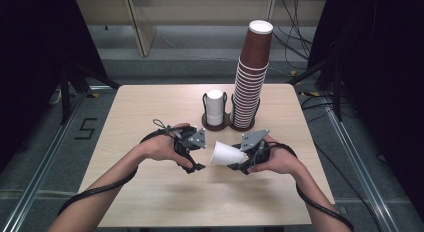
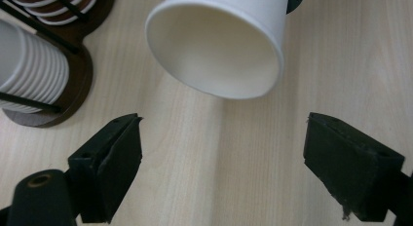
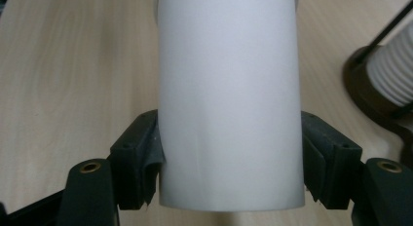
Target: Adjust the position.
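High view: right gripper (image 1: 236,166) clamps the white cup (image 1: 227,154) near its base, on its side above the table (image 1: 150,192). Left gripper (image 1: 197,167) released beside the rim. Advise squeezing lightly, closing only once the jaws straddle the rim.

Even overhead light, perhaps slight blur

You sit at a pale rectangular wooden table (image 1: 150,202) on a grey floor (image 1: 45,142). Beyond the table's far edge stands a beige panel wall (image 1: 200,12); black curtains (image 1: 30,52) hang at either side, with dark cables (image 1: 300,37) trailing behind its far right corner.
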`<control>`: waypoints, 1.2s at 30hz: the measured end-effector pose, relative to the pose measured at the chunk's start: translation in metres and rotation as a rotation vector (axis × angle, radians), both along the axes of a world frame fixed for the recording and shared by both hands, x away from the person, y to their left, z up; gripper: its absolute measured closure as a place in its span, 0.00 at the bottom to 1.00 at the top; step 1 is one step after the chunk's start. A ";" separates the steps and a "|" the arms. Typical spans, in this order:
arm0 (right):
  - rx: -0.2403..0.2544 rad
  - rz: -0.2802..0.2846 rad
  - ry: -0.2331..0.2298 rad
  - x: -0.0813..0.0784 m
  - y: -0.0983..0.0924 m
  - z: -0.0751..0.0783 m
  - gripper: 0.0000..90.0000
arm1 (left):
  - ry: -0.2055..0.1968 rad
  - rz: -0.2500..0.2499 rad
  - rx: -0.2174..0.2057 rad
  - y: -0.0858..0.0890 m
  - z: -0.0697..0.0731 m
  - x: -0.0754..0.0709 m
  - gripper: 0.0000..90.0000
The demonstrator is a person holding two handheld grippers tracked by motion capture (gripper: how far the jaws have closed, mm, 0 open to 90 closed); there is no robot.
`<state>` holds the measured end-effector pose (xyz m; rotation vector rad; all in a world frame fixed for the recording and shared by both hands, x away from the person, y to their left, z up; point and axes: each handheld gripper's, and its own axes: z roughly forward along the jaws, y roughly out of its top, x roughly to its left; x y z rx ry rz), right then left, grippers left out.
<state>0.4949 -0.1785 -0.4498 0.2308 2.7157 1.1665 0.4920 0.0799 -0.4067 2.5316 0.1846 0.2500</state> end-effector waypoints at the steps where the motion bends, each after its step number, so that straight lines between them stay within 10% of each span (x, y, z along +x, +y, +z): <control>1: 0.020 -0.017 -0.011 0.000 -0.003 0.000 0.36 | 0.005 0.018 -0.039 0.002 0.000 0.001 0.16; 15: 0.262 -0.219 -0.117 -0.003 -0.020 -0.003 0.36 | 0.077 0.158 -0.319 0.009 -0.006 0.007 0.16; 36: 0.232 -0.135 -0.104 -0.011 -0.006 -0.008 0.36 | 0.023 0.076 -0.252 -0.012 -0.011 0.009 0.00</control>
